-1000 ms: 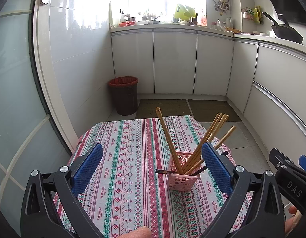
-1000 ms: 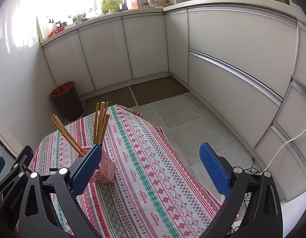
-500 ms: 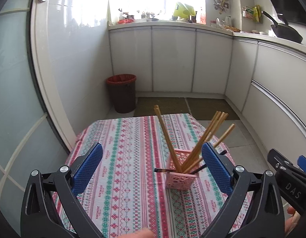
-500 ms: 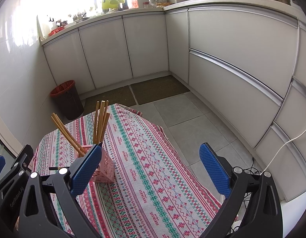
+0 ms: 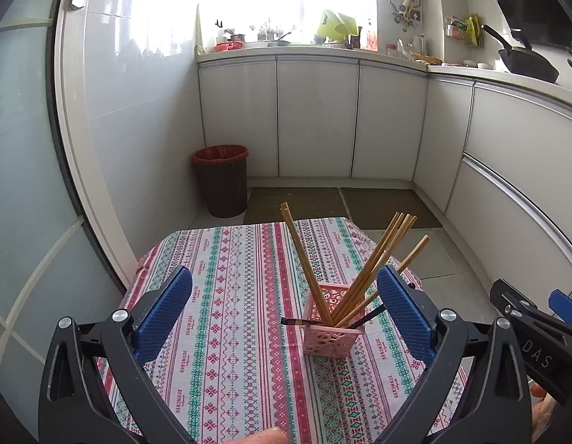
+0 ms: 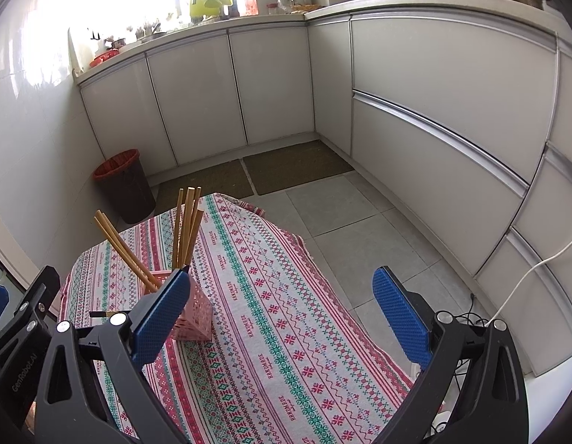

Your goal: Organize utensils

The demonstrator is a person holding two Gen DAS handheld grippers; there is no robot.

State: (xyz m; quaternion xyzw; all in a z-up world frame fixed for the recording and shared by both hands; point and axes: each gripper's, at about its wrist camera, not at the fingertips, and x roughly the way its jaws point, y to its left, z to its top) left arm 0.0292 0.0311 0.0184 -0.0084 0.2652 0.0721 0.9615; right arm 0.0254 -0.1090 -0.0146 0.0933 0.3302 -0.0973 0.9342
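Observation:
A pink perforated holder [image 5: 332,327] stands on the patterned tablecloth [image 5: 226,296] and holds several wooden chopsticks [image 5: 374,259] leaning apart; a dark-tipped stick [image 5: 298,321] pokes out sideways. The holder also shows in the right wrist view [image 6: 191,316], partly behind a blue pad. My left gripper [image 5: 284,310] is open and empty, raised above the table, with the holder just inside its right finger. My right gripper [image 6: 280,309] is open and empty over the cloth, to the right of the holder.
A dark bin with a red liner [image 5: 221,179] stands on the floor beyond the table. White cabinets [image 5: 317,118] line the back and right walls. The table's far edge [image 6: 282,231] drops to a tiled floor. A white cable [image 6: 526,277] lies at right.
The left wrist view has drawn back and up a little, so the holder sits slightly lower and farther. The right gripper has barely moved. Both stay open.

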